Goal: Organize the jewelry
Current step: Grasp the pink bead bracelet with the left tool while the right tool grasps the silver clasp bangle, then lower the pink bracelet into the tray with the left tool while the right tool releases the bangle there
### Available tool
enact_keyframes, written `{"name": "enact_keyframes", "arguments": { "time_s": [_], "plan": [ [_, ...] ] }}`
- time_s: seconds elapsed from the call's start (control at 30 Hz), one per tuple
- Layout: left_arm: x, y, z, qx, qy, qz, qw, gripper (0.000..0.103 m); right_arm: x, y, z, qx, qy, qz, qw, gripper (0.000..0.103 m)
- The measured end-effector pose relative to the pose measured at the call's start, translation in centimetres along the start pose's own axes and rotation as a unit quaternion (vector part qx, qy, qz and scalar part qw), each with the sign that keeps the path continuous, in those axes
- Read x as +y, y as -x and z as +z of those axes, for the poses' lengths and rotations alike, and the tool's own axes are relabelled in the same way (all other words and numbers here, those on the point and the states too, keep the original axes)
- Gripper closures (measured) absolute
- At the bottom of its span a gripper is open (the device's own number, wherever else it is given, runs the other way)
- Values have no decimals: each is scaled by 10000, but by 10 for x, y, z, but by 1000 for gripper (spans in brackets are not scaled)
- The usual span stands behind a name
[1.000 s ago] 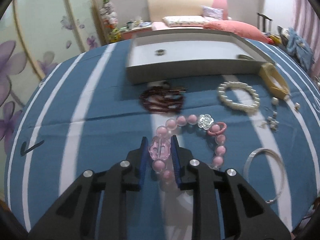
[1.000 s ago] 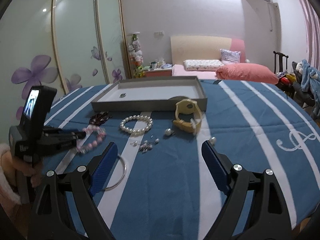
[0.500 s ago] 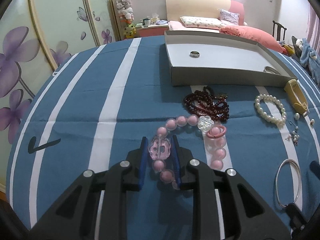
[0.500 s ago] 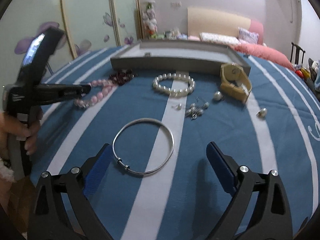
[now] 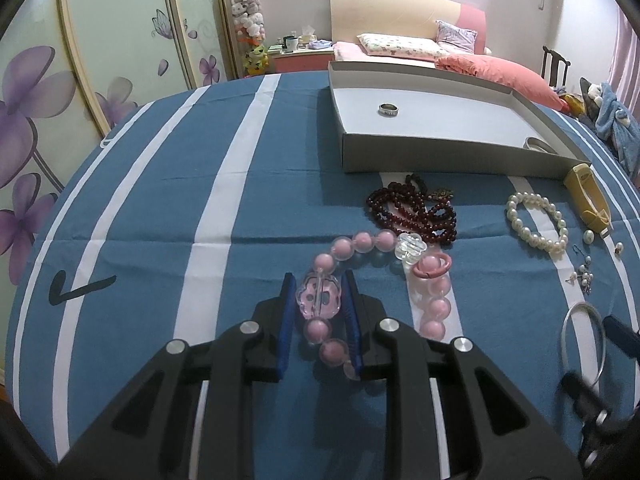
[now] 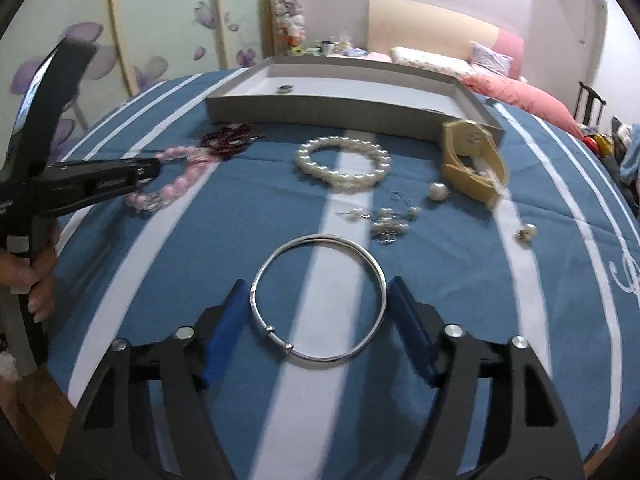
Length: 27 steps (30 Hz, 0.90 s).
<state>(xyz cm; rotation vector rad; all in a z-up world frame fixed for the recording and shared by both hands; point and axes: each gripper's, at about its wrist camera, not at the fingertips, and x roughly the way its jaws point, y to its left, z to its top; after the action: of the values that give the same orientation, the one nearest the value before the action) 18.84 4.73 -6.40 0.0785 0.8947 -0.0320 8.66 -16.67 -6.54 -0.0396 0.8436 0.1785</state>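
While closing, right gripper [image 6: 318, 322] jaws flank the silver bangle [image 6: 319, 298].

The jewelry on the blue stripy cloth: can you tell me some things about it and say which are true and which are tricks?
1. The left gripper is pinching a pink flower bead of the pink bracelet. True.
2. The silver bangle lies between the right gripper's blue fingers. True; the jaws have just been closing around it.
3. The grey tray is full of necklaces. False: only a ring and a piece in the far corner show inside.
4. The pearl bracelet is inside the tray. False: it lies on the cloth in front of the tray.
5. The dark red beads lie between the tray and the pink bracelet. True.
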Motion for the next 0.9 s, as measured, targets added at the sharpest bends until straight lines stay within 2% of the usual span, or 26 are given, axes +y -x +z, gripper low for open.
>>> {"name": "enact_keyframes", "arguments": {
  "time_s": [0.17,0.4,0.5,0.73,0.9],
  "plan": [
    [0,0,0,0,-2,3,10000,79,-23,5,-4,-35,-72,-121,9999,33],
    [0,0,0,1,1,-2,10000,79,-68,7,-6,-121,-576,-492,9971,33],
    [0,0,0,0,7,-7,10000,79,-76,10,-7,-214,-721,-352,9965,33],
    [2,0,1,-24,74,-46,10000,80,-71,20,-2,-586,-619,-171,9962,33],
    [0,8,-1,-203,57,-41,9998,80,-73,26,3,-785,-616,-151,9949,33]
  ]
}}
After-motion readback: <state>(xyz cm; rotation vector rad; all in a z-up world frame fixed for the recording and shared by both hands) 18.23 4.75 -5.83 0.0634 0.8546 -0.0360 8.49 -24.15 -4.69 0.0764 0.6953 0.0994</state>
